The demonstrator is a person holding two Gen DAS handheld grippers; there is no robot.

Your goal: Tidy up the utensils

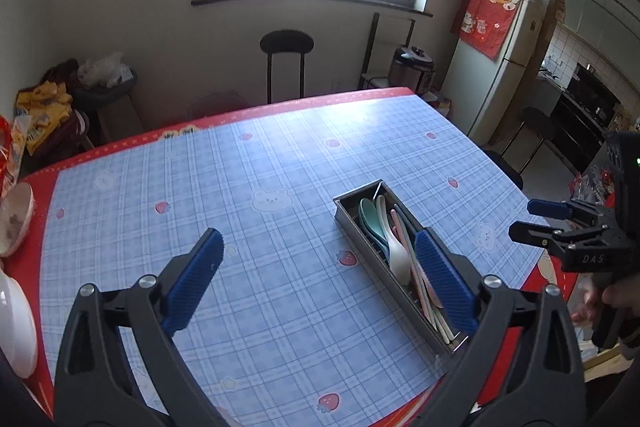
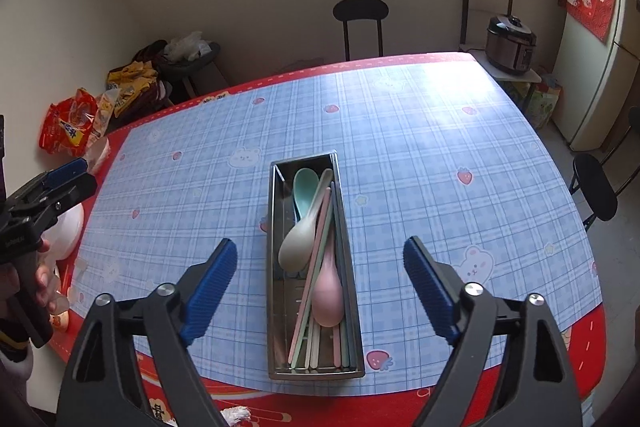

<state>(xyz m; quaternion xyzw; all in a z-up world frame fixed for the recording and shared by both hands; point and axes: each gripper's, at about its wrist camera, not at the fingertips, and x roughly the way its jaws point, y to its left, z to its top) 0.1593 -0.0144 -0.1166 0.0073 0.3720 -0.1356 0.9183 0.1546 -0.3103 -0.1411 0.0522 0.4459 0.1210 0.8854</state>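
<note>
A long metal utensil tray [image 2: 275, 267] lies on the checked tablecloth; it also shows in the left wrist view [image 1: 352, 223]. In it lie a teal spoon [image 2: 303, 189], a cream spoon [image 2: 298, 243], a pink spoon [image 2: 328, 297] and several pastel chopsticks [image 2: 316, 331]. My right gripper [image 2: 320, 283] is open and empty, held above the tray's near half. My left gripper [image 1: 320, 279] is open and empty above the cloth, left of the tray. Each gripper shows in the other's view: the right one [image 1: 536, 219], the left one [image 2: 76, 173].
White bowls [image 1: 14, 319] and a patterned bowl [image 1: 16, 219] stand at the table's left edge. Snack bags [image 2: 72, 127] lie beyond the left corner. Black stools [image 2: 596, 187] stand around the table; a fridge [image 1: 496, 63] and rice cooker [image 2: 510, 43] stand at the far right.
</note>
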